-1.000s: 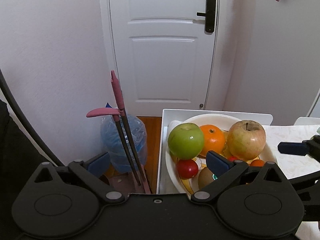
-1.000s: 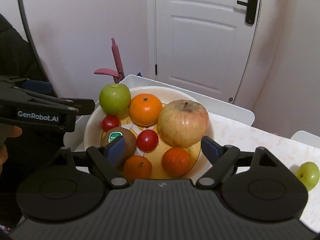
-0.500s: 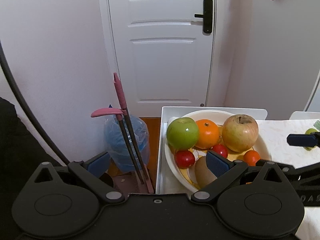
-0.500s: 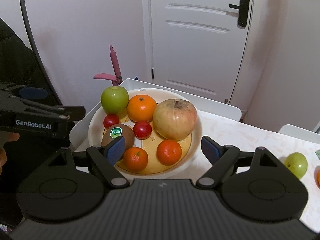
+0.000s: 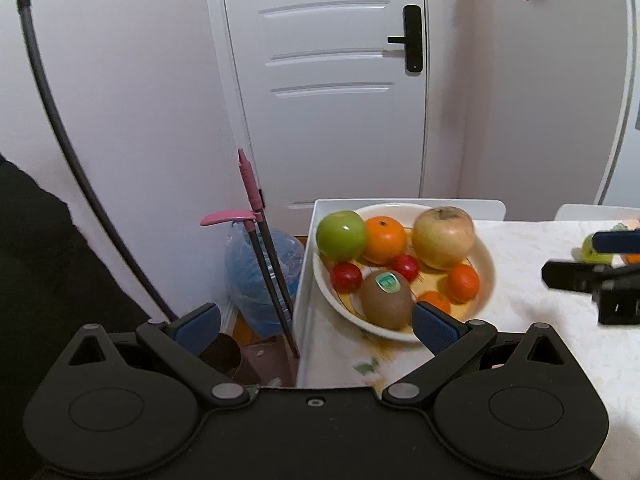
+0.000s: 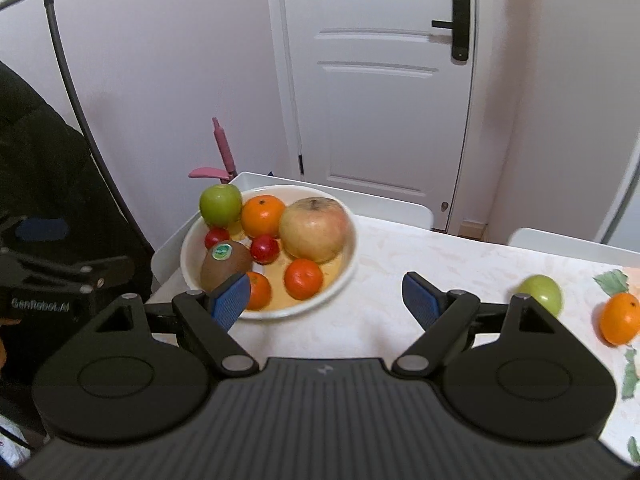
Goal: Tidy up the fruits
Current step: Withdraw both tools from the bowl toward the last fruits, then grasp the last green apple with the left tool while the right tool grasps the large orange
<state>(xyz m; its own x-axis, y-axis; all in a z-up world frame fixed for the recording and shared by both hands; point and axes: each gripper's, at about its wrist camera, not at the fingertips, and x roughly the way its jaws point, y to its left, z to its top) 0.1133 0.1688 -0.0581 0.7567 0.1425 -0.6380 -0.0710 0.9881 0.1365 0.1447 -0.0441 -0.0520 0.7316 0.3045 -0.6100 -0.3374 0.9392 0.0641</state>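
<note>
A white bowl (image 6: 348,276) at the table's left end holds a green apple (image 6: 221,205), an orange (image 6: 262,216), a large yellow-red apple (image 6: 316,229), a kiwi with a sticker (image 6: 225,264), small red fruits and tangerines. The bowl also shows in the left wrist view (image 5: 486,276). A small green apple (image 6: 540,292) and an orange (image 6: 619,318) lie loose on the table at the right. My right gripper (image 6: 326,300) is open and empty, near the bowl's front right. My left gripper (image 5: 316,322) is open and empty, over the table's left edge.
The table (image 6: 460,280) has a pale patterned cloth. Left of it on the floor stand a blue water jug (image 5: 260,276) and pink-handled sticks (image 5: 252,200). A white door (image 6: 380,80) is behind. A white chair back (image 6: 560,240) is at the far right.
Both grippers have pulled back and away from the bowl, so the bowl looks smaller and farther. The loose green apple and orange have come into the right wrist view.
</note>
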